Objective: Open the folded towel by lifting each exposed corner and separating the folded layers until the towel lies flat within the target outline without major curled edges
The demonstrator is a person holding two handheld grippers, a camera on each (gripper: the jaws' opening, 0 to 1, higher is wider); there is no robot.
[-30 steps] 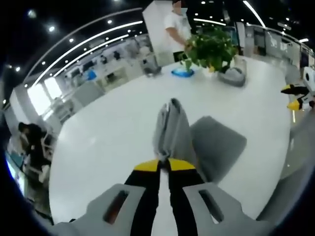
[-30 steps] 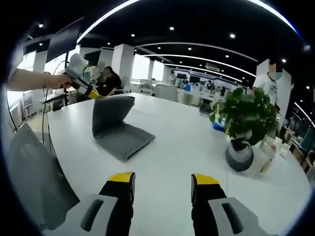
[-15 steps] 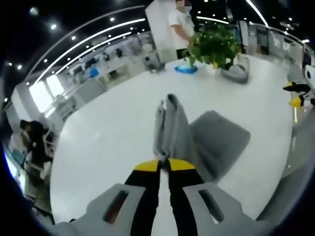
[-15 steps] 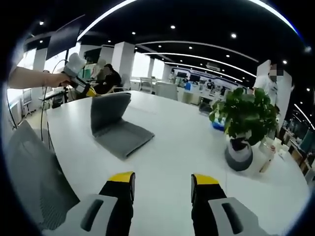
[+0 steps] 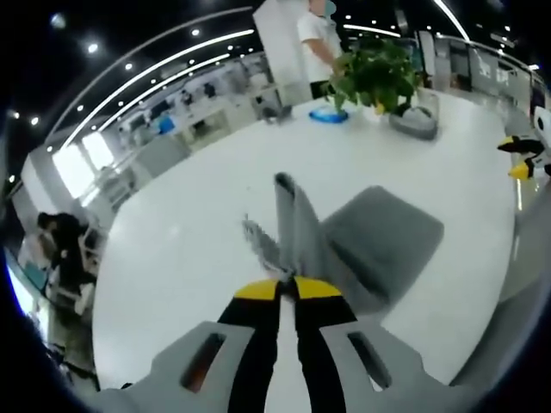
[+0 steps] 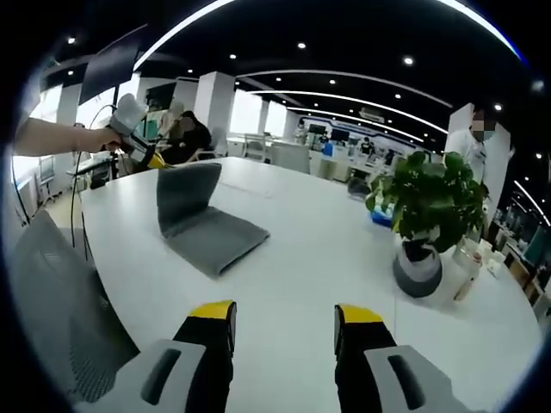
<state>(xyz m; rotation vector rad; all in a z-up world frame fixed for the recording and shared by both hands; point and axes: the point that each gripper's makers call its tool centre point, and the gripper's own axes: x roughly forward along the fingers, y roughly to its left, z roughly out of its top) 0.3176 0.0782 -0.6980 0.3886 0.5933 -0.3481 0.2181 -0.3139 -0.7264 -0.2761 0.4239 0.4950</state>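
Observation:
A grey towel (image 5: 379,241) lies on the white table (image 5: 189,249), its upper layer (image 5: 297,228) lifted upright. My left gripper (image 5: 287,288) is shut on that raised layer's corner. In the right gripper view the same towel (image 6: 211,241) lies flat at the left with its flap (image 6: 185,196) standing up, held by the left gripper (image 6: 153,160) in a person's hand (image 6: 110,138). My right gripper (image 6: 284,320) hovers open over the table's near side, well right of the towel, nothing between its jaws. The right gripper's yellow tips (image 5: 521,159) show at the left gripper view's right edge.
A potted plant (image 6: 426,211) in a grey pot stands on the table's far right, a blue dish (image 5: 329,114) beside it. A person (image 5: 317,43) stands behind the plant. A grey mesh chair (image 6: 60,301) sits at the table's near left edge. Office desks fill the background.
The left gripper has pulled the held layer further back, and the flap stands more open off the flat part. The right gripper has stayed still.

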